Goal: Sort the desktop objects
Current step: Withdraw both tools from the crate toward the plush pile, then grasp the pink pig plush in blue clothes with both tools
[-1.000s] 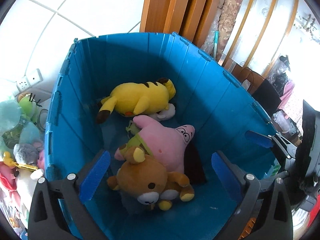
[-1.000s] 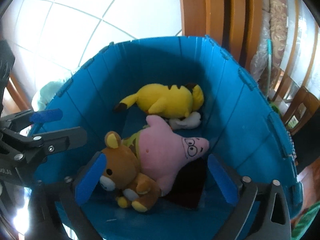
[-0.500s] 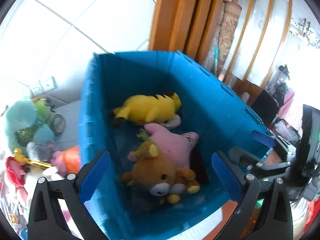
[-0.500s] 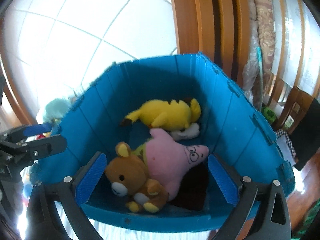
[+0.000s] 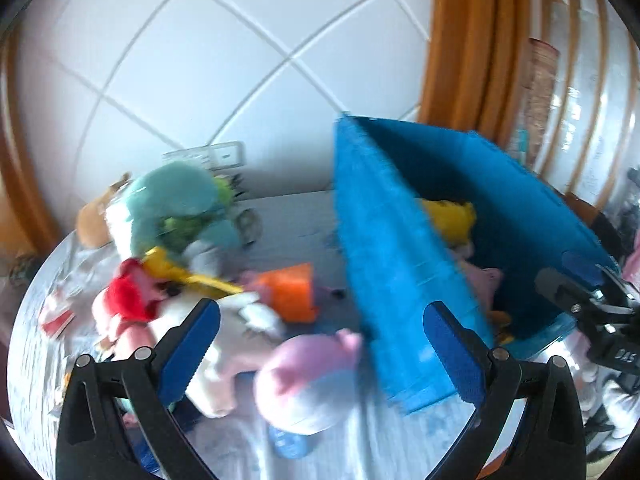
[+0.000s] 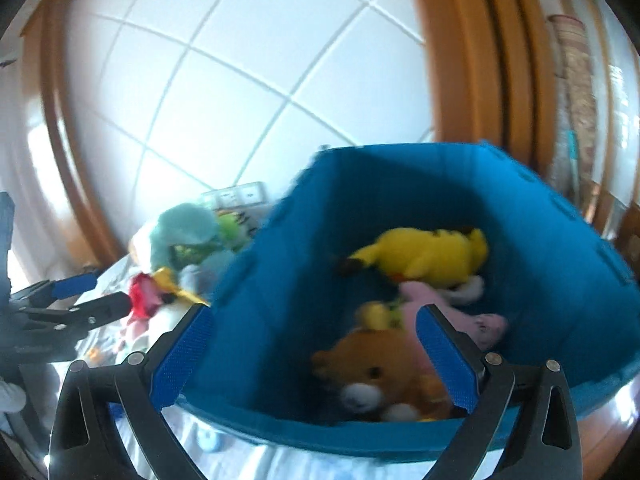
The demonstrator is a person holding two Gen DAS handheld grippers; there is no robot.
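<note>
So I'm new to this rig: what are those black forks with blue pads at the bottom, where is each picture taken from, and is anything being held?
Those forks are handheld grippers, one in each of a person's hands; no robot arm is involved. Each picture comes from a fisheye camera mounted on a gripper, looking out along its fingers.

The left gripper looks over a pile of plush toys on the grey tabletop, including a pink-headed plush, beside the blue plastic crate. The right gripper looks into that crate, where a yellow Pikachu plush, a pink starfish plush and a brown bear plush lie.

Both grippers are open and hold nothing. The pictures are motion-blurred, so finer details are unclear.
</note>
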